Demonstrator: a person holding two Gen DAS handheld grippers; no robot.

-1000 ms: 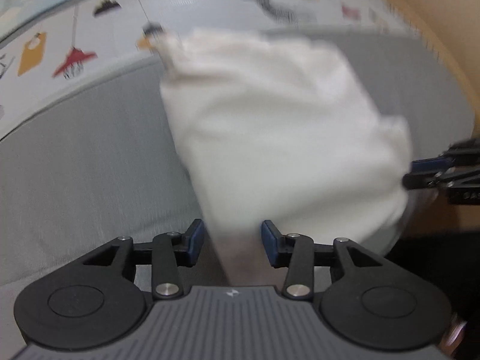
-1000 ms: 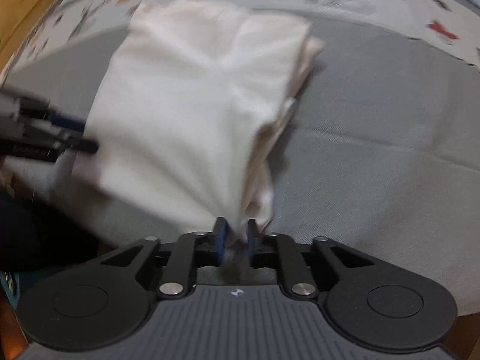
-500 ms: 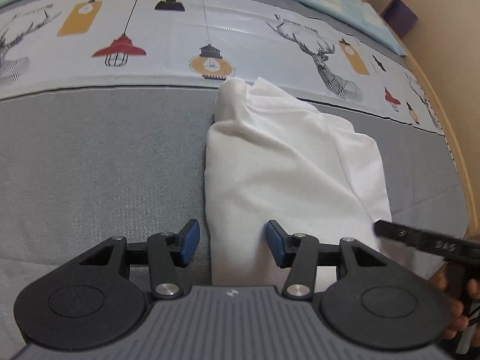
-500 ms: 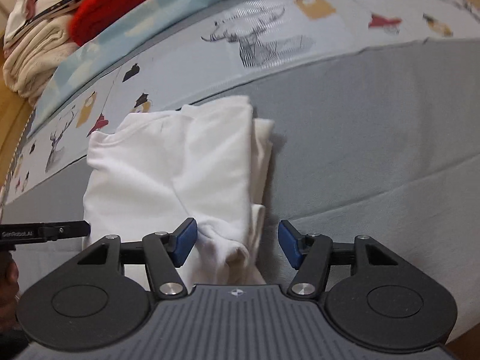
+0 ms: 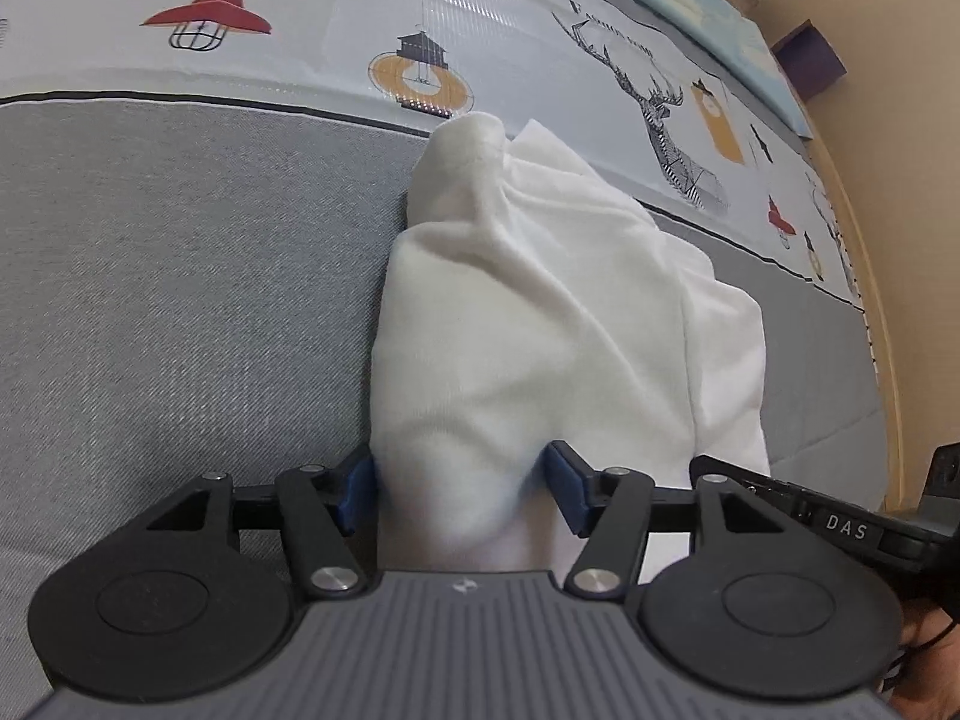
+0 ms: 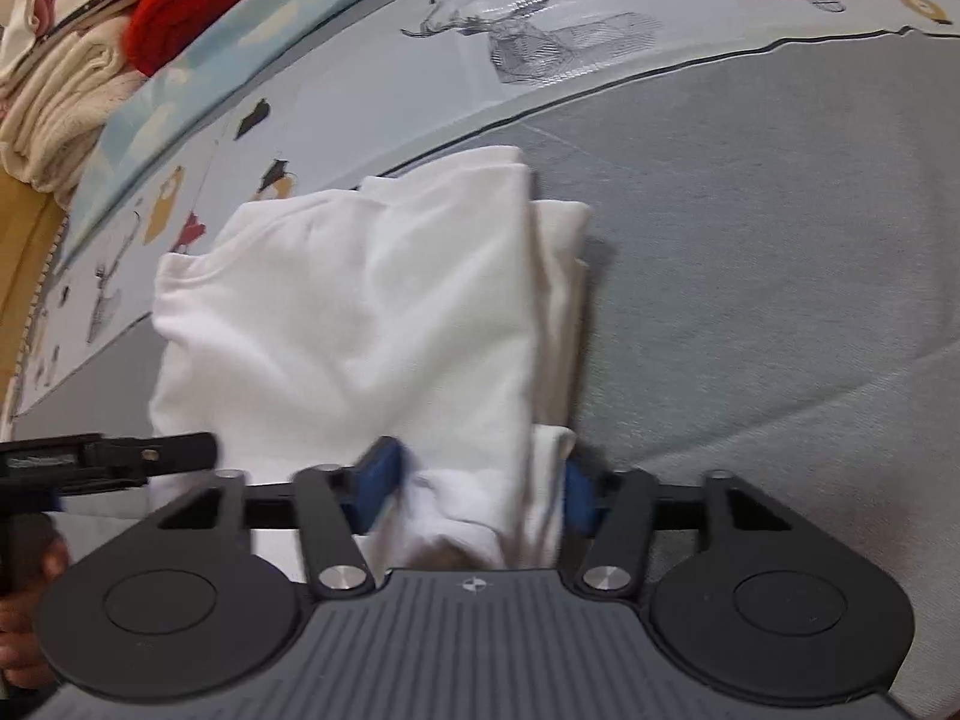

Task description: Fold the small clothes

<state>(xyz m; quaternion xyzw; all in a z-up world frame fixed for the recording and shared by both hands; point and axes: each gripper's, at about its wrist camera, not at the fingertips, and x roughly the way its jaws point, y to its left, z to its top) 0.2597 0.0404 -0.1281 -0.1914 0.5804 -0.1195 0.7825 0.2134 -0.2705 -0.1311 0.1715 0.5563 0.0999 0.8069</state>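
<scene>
A white folded garment (image 5: 540, 330) lies on the grey bedcover (image 5: 150, 300), its far end reaching the printed strip. My left gripper (image 5: 462, 486) is low over the garment's near left end. Its jaws are opening, with a hump of cloth between the blue pads. In the right wrist view the garment (image 6: 360, 312) shows stacked layers along its right edge. My right gripper (image 6: 480, 489) straddles the near right corner. Its jaws are closing, blurred, with cloth between them and not clamped. Each gripper's tip shows at the side of the other's view.
A sheet printed with lamps and deer (image 5: 240, 30) runs behind the grey cover. Folded cream towels (image 6: 60, 102) and a red garment (image 6: 198, 6) are stacked at the far left of the right wrist view. A wooden bed edge (image 5: 888, 240) borders the right side.
The garment hung lifted and blurred a second ago, the right gripper shut on it. Now it lies flat, both grippers are lower and closer to it, and their jaws stand wider.
</scene>
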